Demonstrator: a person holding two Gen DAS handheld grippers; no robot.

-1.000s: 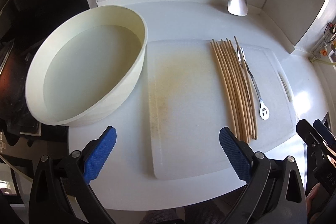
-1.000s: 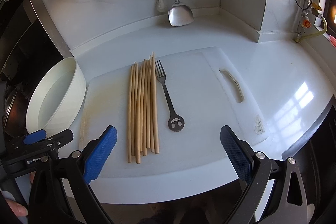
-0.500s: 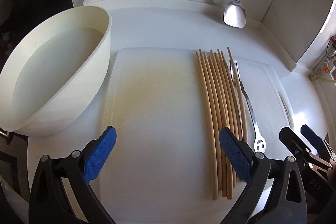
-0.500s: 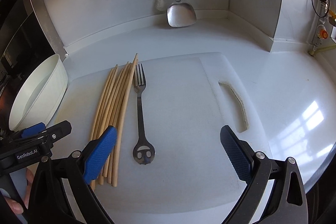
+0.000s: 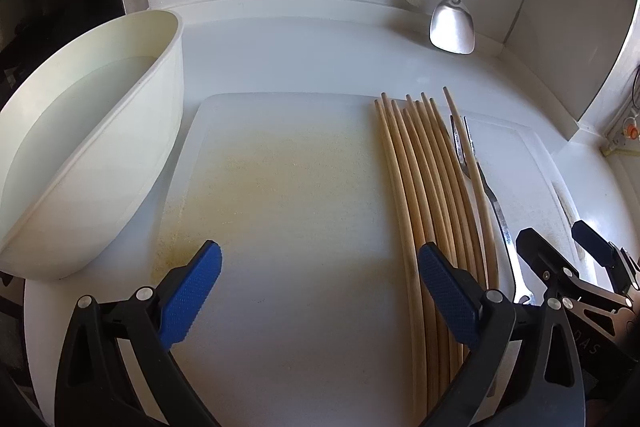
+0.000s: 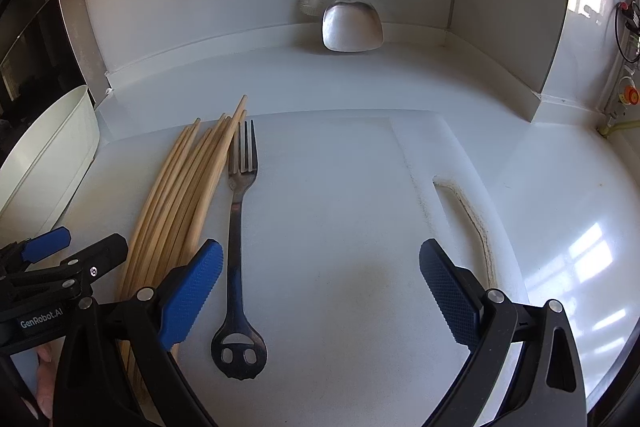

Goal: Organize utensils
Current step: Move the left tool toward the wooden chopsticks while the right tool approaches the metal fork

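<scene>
The right gripper [image 6: 320, 291] hangs low over the white cutting board [image 6: 340, 187], jaws spread wide and empty, the dark metal fork [image 6: 239, 239] lying flat between its pads nearer the left one. The left gripper [image 5: 320, 291] is likewise released, its right pad above the bundle of wooden chopsticks [image 5: 424, 195], which touch the fork. Their near ends are hidden behind the fingers.
</scene>
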